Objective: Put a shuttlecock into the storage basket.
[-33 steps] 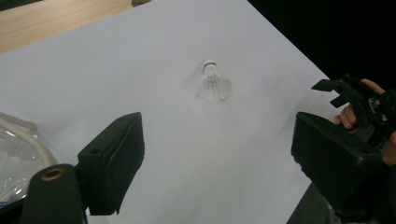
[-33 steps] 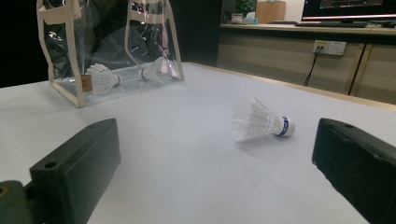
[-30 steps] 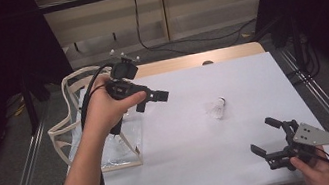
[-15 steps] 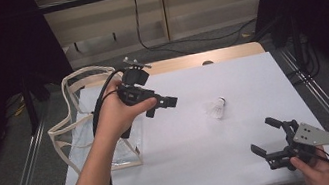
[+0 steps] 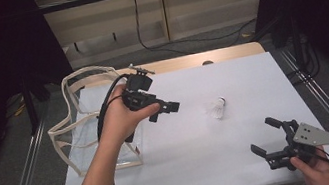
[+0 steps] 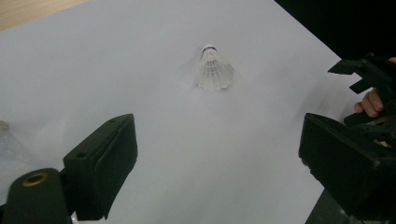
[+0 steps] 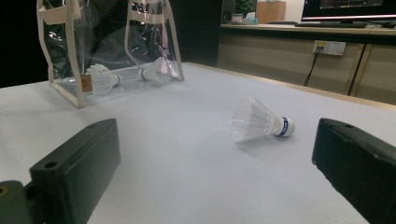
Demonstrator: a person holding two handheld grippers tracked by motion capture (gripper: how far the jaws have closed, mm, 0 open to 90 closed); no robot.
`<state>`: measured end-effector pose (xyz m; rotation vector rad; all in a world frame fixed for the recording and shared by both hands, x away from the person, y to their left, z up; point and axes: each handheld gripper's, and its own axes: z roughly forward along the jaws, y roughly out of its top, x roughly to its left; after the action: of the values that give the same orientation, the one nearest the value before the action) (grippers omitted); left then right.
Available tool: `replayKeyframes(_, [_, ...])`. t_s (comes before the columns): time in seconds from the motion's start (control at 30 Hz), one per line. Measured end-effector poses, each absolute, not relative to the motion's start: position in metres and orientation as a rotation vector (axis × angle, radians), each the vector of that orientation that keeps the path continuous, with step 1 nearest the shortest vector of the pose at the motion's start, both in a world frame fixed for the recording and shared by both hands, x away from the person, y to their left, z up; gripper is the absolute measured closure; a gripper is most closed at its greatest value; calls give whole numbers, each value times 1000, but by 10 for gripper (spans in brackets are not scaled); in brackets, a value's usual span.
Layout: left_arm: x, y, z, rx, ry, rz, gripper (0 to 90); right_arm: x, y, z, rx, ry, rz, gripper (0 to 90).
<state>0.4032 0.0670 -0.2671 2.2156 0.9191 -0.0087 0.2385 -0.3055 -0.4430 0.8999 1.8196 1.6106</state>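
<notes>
A white shuttlecock [image 5: 217, 109] lies on its side on the white table [image 5: 205, 166], alone near the middle. It also lies ahead of both gripper cameras, shuttlecock [image 6: 214, 72] and shuttlecock [image 7: 259, 122]. My left gripper [image 5: 163, 111] hovers left of it, pointing at it. Its jaws stand wide and have just been opening a little, with nothing between them [image 6: 219, 140]. My right gripper [image 5: 266, 135] rests near the front right corner, open and empty [image 7: 215, 154], aimed at the shuttlecock.
A clear bag with beige trim [image 5: 83, 131] stands at the table's left edge. In the right gripper view the bag [image 7: 112, 51] holds two shuttlecocks [image 7: 100, 77]. Metal rails run along both table sides. A cable trails from the left gripper.
My left hand has moved right and down, away from the bag and towards the lone shuttlecock. The right gripper has stayed where it was.
</notes>
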Motion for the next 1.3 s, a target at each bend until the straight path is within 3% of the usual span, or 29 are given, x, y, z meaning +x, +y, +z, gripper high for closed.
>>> replayKeyframes(1.3, [400,46,-313,2235,899,0,97,238,-305,-442,902,1816,1619,7])
